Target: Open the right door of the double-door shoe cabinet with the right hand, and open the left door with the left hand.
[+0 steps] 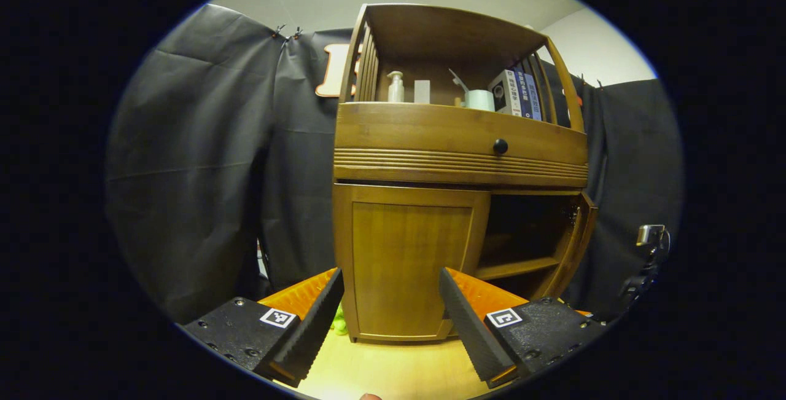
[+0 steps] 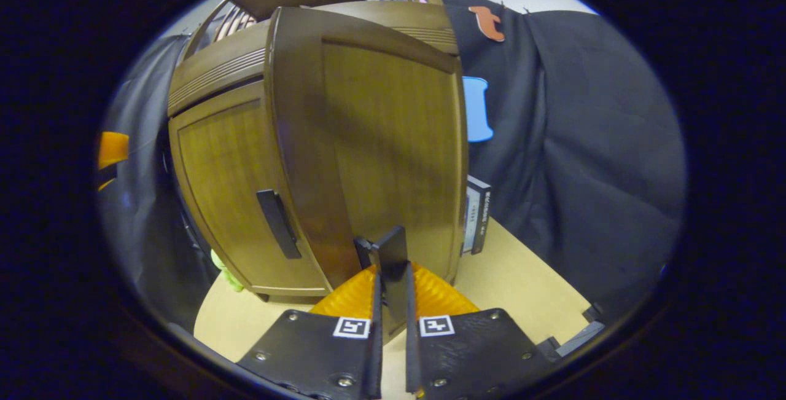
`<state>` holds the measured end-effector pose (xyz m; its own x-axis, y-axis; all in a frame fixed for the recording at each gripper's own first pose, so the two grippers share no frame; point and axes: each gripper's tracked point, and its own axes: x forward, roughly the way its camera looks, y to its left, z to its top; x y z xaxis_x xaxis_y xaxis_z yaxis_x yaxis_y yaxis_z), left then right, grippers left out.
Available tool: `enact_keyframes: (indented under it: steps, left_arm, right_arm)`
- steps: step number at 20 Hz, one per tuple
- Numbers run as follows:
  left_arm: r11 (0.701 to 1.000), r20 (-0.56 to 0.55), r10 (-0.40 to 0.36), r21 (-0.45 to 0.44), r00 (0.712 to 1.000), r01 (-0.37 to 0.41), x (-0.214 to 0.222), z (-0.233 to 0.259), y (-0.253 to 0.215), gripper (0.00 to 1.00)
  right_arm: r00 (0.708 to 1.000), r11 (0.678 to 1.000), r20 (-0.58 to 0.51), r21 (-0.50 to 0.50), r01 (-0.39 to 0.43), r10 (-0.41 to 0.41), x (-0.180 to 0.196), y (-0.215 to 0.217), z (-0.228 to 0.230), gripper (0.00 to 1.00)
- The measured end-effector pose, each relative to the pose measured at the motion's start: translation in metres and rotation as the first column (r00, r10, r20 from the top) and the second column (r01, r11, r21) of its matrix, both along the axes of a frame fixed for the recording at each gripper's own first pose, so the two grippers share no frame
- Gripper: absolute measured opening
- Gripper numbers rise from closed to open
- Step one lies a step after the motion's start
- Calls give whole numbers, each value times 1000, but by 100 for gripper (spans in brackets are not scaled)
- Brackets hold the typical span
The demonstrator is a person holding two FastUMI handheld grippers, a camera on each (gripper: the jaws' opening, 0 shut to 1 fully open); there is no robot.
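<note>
Two doors: you had the right door [image 2: 374,142] swung out from the shoe cabinet [image 1: 454,166], while the left door [image 1: 408,262] sat flush in its frame.
Right gripper [image 2: 390,301]: your fingers were pressed together on the dark handle [image 2: 388,255] of the right door, which stood upright between them.
Left gripper [image 1: 390,314]: your fingers were spread wide and held nothing; they hung in front of the lower half of the left door, apart from it.
Left door handle [image 2: 278,223]: a dark bar near the door's inner edge, seen in the right gripper view, untouched.
Right door, left gripper view: it appeared edge-on at the cabinet's right side [image 1: 576,246], with the dark inside and a shelf [image 1: 519,266] exposed.
Drawer [image 1: 460,142]: it was closed above the doors, with a round dark knob [image 1: 500,146].
Top shelf: it held a pump bottle [image 1: 395,86], a white roll [image 1: 479,99] and upright books [image 1: 519,93].
Table [image 2: 522,277]: the cabinet stood on a light wooden surface; a small dark box [image 2: 476,214] leaned just beside the cabinet's right side.
Green item [image 2: 222,270]: it lay at the cabinet's left foot; you could not tell what it was.
</note>
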<state>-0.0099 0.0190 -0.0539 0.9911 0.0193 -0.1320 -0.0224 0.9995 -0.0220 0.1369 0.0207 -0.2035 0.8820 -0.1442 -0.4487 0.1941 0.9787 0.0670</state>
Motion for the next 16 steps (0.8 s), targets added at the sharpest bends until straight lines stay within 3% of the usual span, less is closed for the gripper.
enact_keyframes:
  steps: [7, 13, 16]
  left_arm:
    - [997, -3, -81, -11, 997, 81, 26, -16, -41, 94]
    - [992, -30, -125, -18, 992, 124, 41, -37, -68, 97]
    - [990, -49, -139, -31, 989, 138, 51, -50, -78, 97]
  right_arm:
    - [997, 997, 20, -33, 71, -70, 11, -31, 22, 15]
    - [995, 994, 27, -43, 102, -101, -12, -64, 28, 15]
    - [994, 994, 39, -41, 105, -103, -16, -79, 31, 9]
